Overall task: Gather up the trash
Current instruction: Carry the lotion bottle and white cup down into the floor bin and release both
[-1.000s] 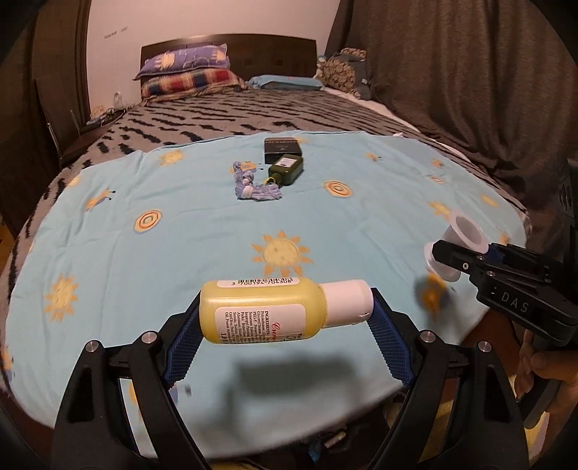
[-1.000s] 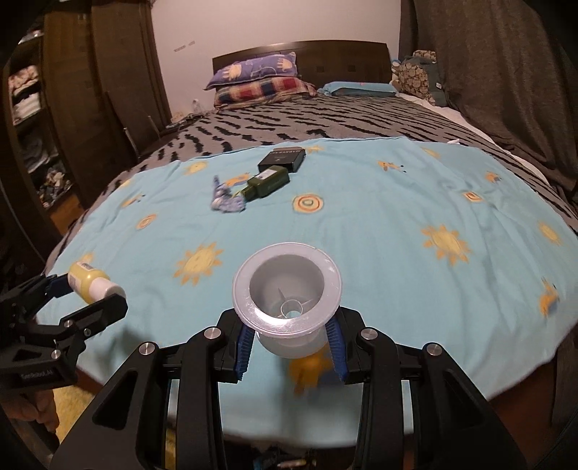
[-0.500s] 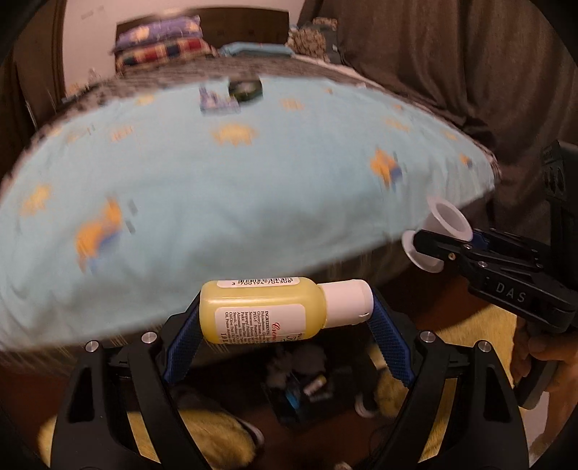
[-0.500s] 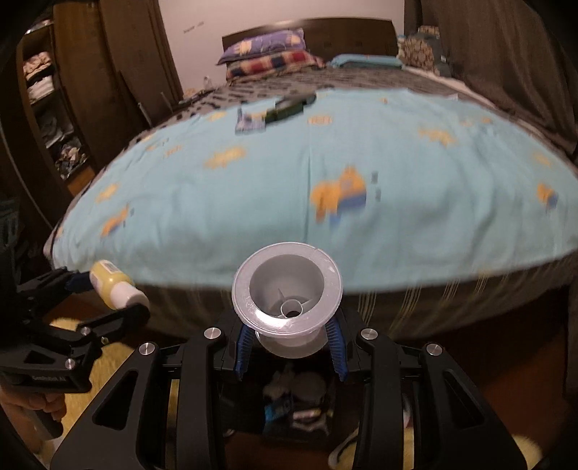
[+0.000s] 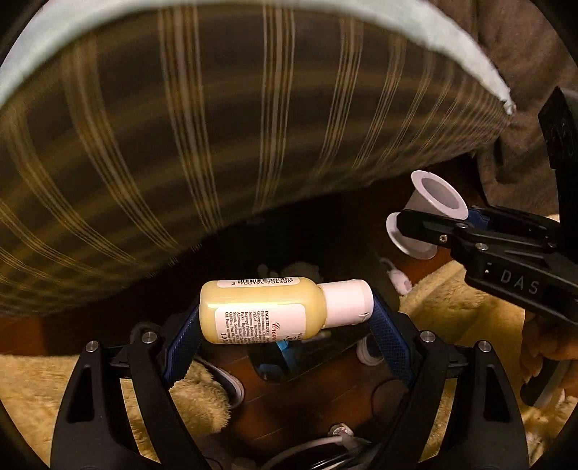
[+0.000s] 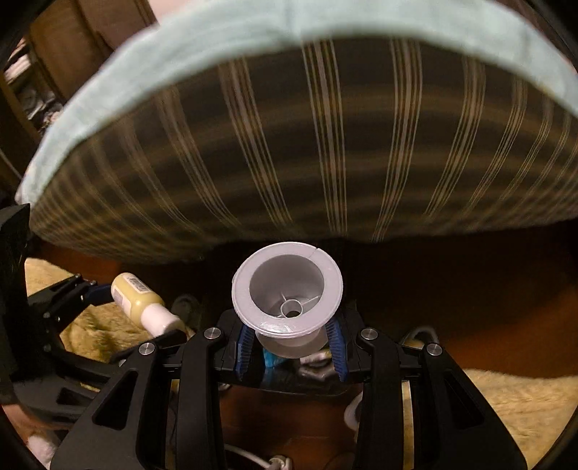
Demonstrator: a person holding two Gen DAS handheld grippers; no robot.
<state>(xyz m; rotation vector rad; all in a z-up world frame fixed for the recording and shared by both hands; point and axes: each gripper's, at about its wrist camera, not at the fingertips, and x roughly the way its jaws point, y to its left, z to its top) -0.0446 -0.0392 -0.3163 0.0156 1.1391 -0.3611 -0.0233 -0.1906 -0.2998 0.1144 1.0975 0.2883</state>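
Observation:
My left gripper (image 5: 285,318) is shut on a small yellow lotion bottle (image 5: 263,311) with a white cap, held sideways between the blue pads. My right gripper (image 6: 289,343) is shut on a white plastic spool (image 6: 287,285), its hollow end facing the camera. Both are held low, below the bed's edge and above the floor. The spool (image 5: 430,217) and right gripper also show at the right of the left wrist view. The bottle (image 6: 139,300) shows at the left of the right wrist view. A dark container (image 5: 278,361) with bits inside lies on the floor just beyond both grippers.
The striped dark side of the mattress (image 5: 216,126) fills the upper view, with the light blue sheet's edge (image 6: 253,32) above it. Fluffy yellow rugs (image 5: 469,318) lie on the dark wooden floor (image 6: 505,307). White cables (image 5: 318,444) lie near the bottom.
Both grippers have dropped from above the bed to below its edge, tilting down toward the floor. Each keeps hold of its item.

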